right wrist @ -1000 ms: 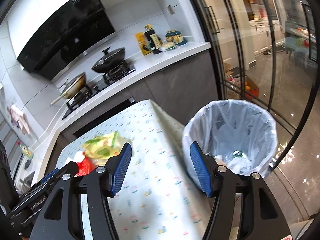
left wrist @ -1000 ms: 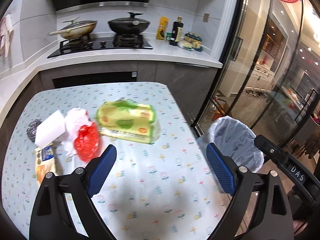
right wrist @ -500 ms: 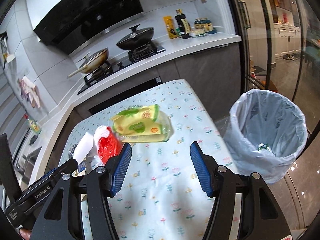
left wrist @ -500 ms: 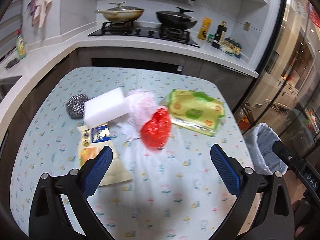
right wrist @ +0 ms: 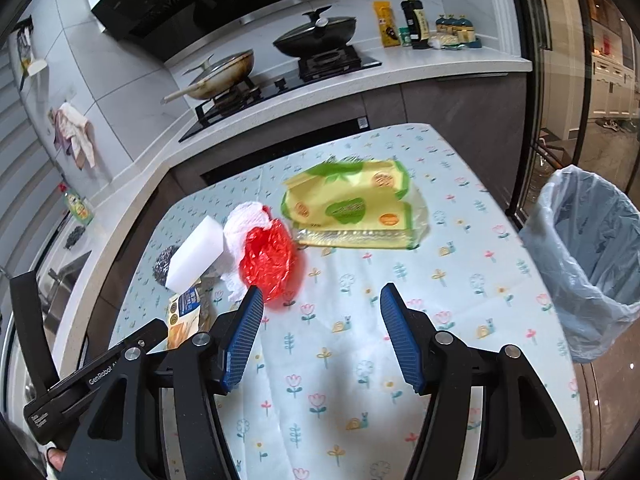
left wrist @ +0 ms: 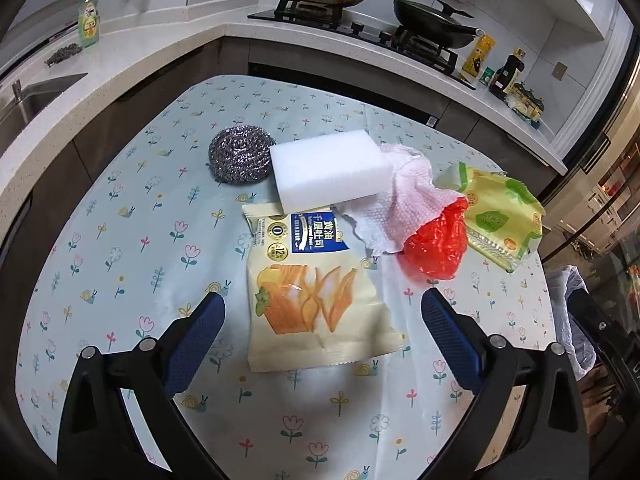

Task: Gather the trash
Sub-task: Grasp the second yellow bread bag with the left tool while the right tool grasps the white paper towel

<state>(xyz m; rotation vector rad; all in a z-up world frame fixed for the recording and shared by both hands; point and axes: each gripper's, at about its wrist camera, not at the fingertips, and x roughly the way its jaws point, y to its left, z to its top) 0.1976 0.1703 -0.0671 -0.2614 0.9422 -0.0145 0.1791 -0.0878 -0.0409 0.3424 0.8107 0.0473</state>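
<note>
Left tongs swung over from bin side, now spread empty right over bread wrapper on worktop. Wrapper's long axis runs straight ahead between jaws. Right tongs gaping too, farther off.

Pretty bright overhead kitchen light, everything's evenly lit. Soft gripper shadows fall on the worktop. Heavy fisheye bending and dark corners in both views. The yellow wrapper looks a bit smeared; glass door shows reflections.
</note>
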